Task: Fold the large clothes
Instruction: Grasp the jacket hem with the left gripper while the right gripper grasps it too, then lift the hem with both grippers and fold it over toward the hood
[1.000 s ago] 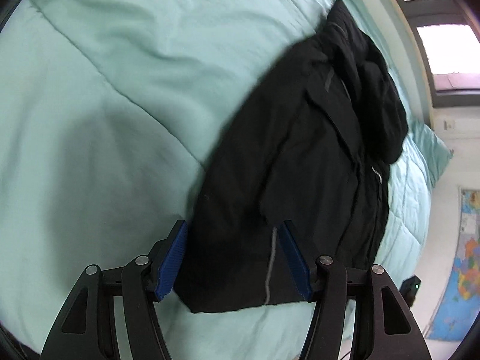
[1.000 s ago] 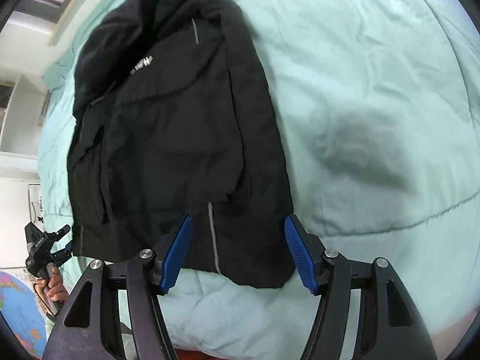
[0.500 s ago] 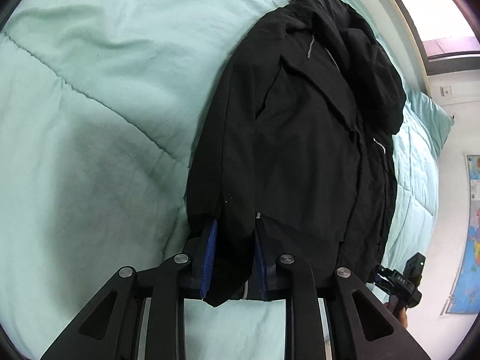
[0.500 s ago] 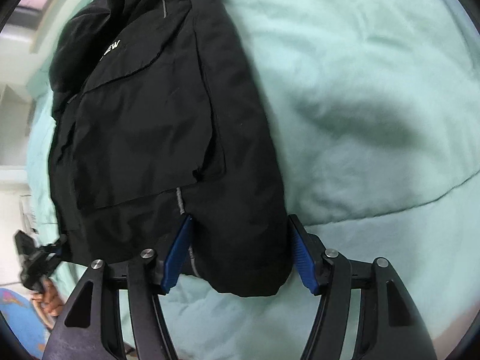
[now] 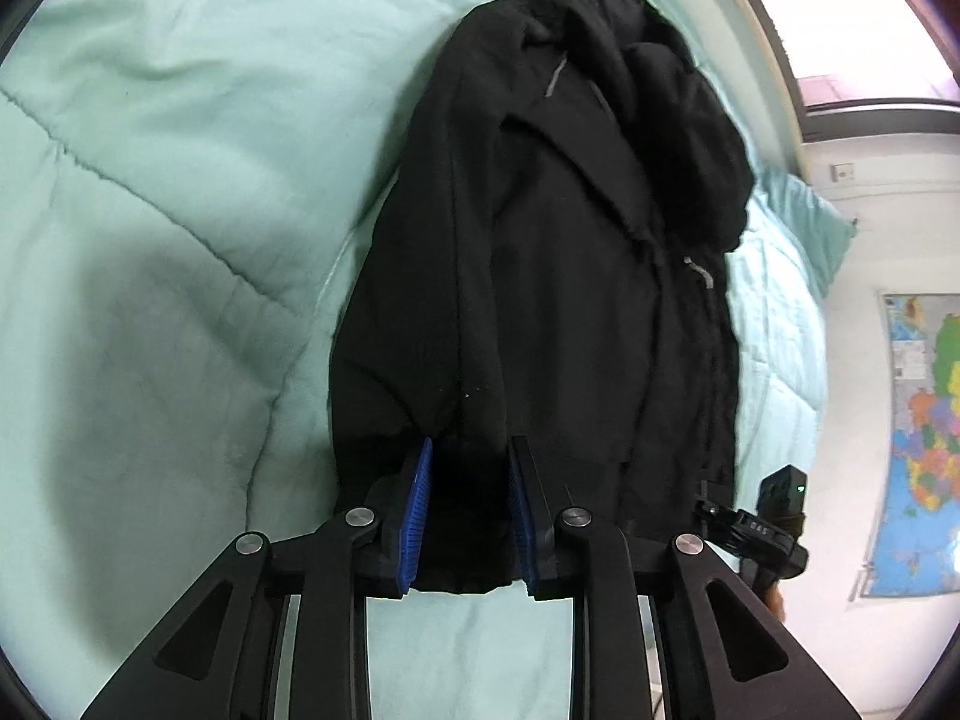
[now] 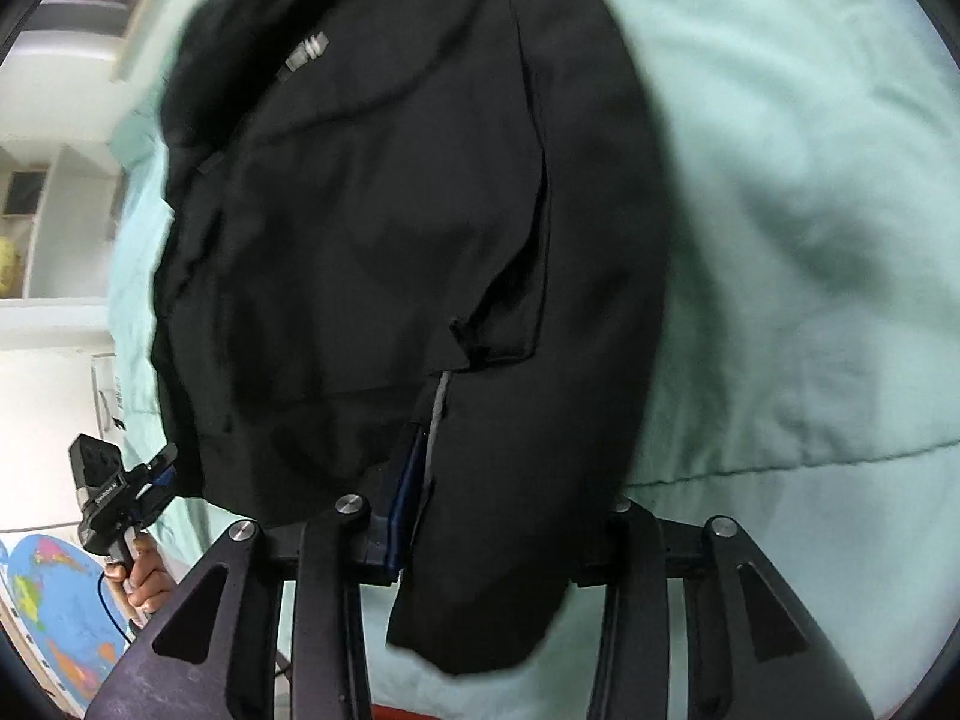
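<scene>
Presently the black padded hooded jacket (image 5: 540, 276) lies lengthwise on the mint-green quilted bed (image 5: 150, 210), sides seemingly turned inward; left gripper (image 5: 467, 510) fingers clamp the hem; right gripper (image 6: 504, 516) has hem fabric draped across it, its grip impossible to confirm; judged partway: the hem-to-collar fold appears outstanding.

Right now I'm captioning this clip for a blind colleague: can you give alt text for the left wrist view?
The left gripper is shut on the bottom hem of a black jacket that lies lengthwise on a mint green quilt. At the right edge are a window, a wall map and part of the other handheld gripper.
</scene>
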Available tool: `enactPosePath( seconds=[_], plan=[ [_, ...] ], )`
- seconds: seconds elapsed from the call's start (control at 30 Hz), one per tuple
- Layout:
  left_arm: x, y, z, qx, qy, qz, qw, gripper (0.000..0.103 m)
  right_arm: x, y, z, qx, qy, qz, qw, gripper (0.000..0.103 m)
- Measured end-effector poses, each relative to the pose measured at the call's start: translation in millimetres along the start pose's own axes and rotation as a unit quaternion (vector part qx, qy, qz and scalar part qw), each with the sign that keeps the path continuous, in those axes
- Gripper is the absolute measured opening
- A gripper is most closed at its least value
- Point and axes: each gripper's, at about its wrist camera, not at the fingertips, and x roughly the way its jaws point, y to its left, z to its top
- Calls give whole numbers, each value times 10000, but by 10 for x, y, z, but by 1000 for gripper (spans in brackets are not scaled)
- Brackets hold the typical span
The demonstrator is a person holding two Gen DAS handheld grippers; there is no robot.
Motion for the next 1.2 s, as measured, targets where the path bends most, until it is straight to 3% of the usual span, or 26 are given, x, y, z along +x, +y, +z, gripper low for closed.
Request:
enactPosePath(
  seconds=[0.23,0.27,0.3,0.37,0.43,0.5,0.57,0.6,0.67,0.73,0.83,1.0,1.1,1.2],
  plan=[
    [-156,-34,41,-120,-79,57,9999,26,-134,77,-74,-33,-156,-39,9999,44],
    [-214,-28,57,-158,-140,136,9997,34,-123,62,-69,-3,-109,-44,9999,44],
    [-248,-2,76,-195,-173,213,9994,57,-100,44,-57,44,-65,-22,10000,44],
    [-297,73,103,-371,-208,424,9982,77,-91,-14,-40,110,-12,42,9999,44],
    [-235,123,108,-407,-126,333,9985,77,-75,14,-37,124,-1,46,9999,44],
    [-148,177,121,-399,28,469,9981,77,-80,21,-37,72,-3,11,10000,44],
    [-23,160,65,-271,126,709,9970,74,-49,79,-37,17,-17,-20,10000,44],
    [20,136,31,-218,158,696,9972,64,-48,79,-32,-16,-32,-41,10000,44],
    [48,39,-34,99,93,888,9960,20,-34,134,-45,-55,-102,-97,9999,43],
    [7,-90,-68,432,-82,1025,9938,13,-63,191,-58,-96,-222,-156,9996,39],
    [-55,-264,-69,664,-167,973,9929,13,-151,271,-61,-231,-367,-65,9990,39],
    [-98,-153,56,435,-91,819,9956,14,-109,295,22,-324,-258,-15,9991,36],
    [-312,-243,52,390,-593,679,9952,13,-232,332,73,-361,-382,134,9985,32],
    [-556,-312,110,266,-1007,209,9943,12,-426,356,169,-378,-516,237,9977,32]
  ],
)
